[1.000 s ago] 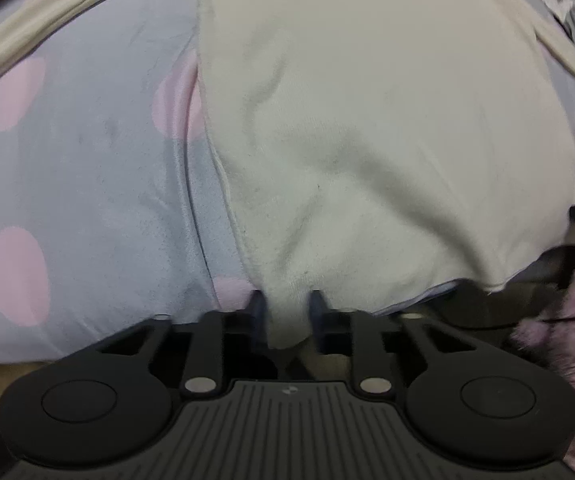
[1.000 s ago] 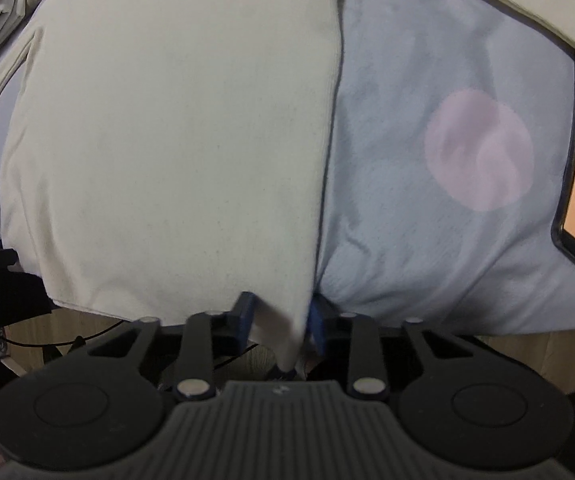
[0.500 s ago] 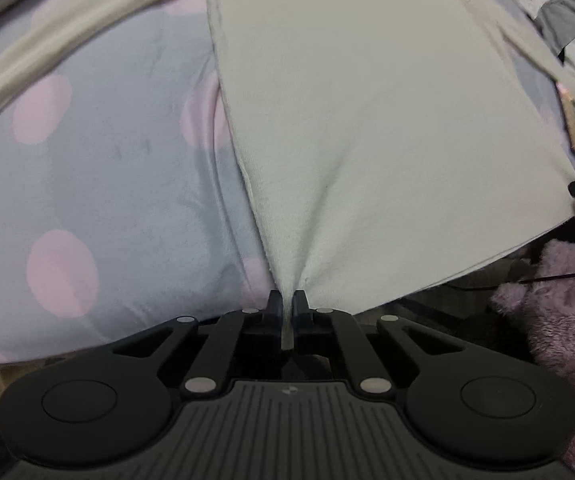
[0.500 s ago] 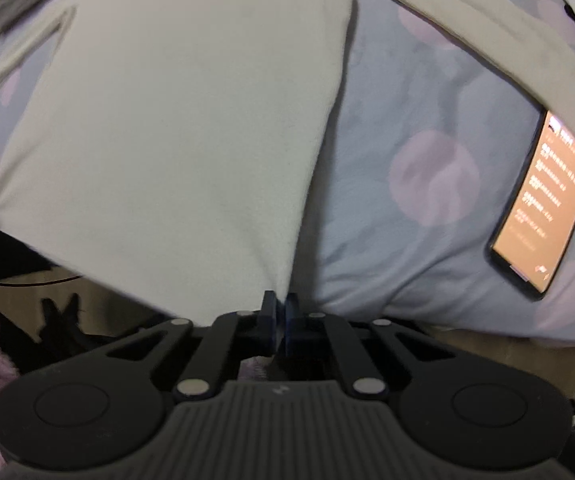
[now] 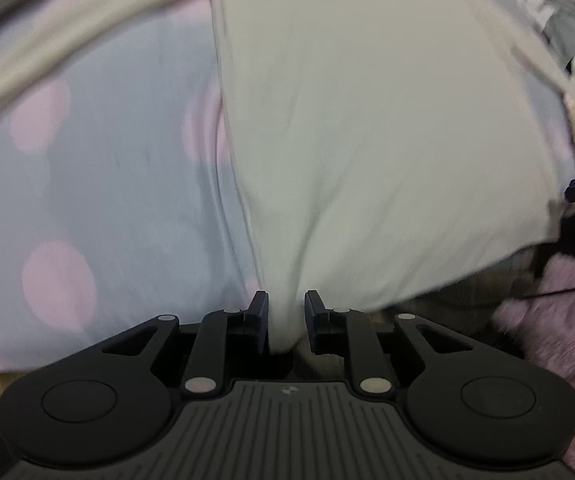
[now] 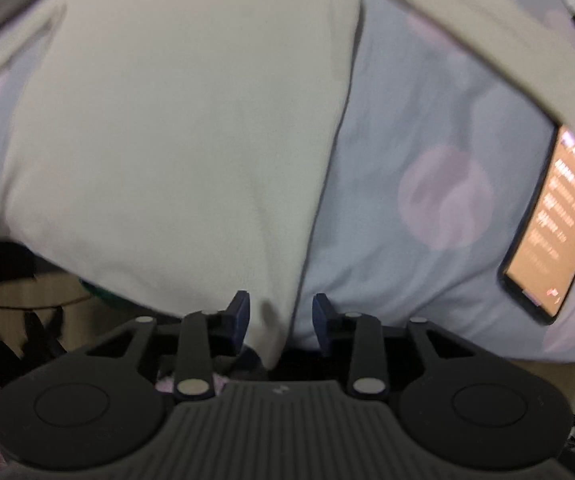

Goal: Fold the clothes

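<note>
Both the left gripper (image 5: 286,322) and right gripper (image 6: 281,322), clamped half a second ago, now gape around the cream garment's (image 5: 367,128) six-o'clock hem corners, apparently releasing it.

Place: a home bedroom
Evidence: polka-dot bedsheet (image 6: 427,152); lit phone (image 6: 551,224) lying on it; heaped clothes (image 5: 567,28) at its far edge

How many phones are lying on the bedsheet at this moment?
1. The phone lies screen-up, lit, on the dotted bedsheet at the right of the right wrist view, beside the cream garment. Others could be hidden under fabric.
</note>
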A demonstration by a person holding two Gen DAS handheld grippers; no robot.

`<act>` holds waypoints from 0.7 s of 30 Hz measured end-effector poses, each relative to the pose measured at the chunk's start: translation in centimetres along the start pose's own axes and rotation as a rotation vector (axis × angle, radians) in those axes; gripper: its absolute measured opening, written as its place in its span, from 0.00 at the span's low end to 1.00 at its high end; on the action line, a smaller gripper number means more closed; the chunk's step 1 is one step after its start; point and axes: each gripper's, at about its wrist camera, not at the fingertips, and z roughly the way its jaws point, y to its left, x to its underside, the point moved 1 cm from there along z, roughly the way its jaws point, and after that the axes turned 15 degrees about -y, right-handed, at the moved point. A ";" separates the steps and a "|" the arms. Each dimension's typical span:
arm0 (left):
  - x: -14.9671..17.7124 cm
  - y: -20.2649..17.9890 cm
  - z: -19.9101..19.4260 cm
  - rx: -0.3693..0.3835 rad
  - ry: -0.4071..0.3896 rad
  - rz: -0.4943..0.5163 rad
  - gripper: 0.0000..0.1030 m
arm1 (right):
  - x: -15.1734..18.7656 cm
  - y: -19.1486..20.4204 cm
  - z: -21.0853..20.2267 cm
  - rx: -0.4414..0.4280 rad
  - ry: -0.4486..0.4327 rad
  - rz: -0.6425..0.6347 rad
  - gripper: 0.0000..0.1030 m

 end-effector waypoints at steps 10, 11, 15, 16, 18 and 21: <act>-6.0 0.6 -2.5 -0.053 -0.235 -0.084 0.19 | -6.3 -5.2 -5.9 0.064 -0.214 0.184 0.37; -6.8 0.8 -2.2 -0.063 -0.250 -0.084 0.19 | -7.2 -5.6 -6.1 0.067 -0.233 0.190 0.37; -9.4 2.1 0.5 -0.148 -0.307 -0.129 0.19 | -9.8 -8.5 -6.9 0.110 -0.307 0.195 0.37; -10.2 2.9 1.1 -0.166 -0.317 -0.155 0.19 | -10.4 -9.2 -6.8 0.117 -0.320 0.205 0.37; -11.8 4.4 2.3 -0.193 -0.338 -0.169 0.19 | -12.0 -10.0 -5.7 0.120 -0.336 0.218 0.37; -14.3 6.2 3.9 -0.225 -0.363 -0.134 0.19 | -14.4 -11.3 -4.0 0.121 -0.350 0.205 0.37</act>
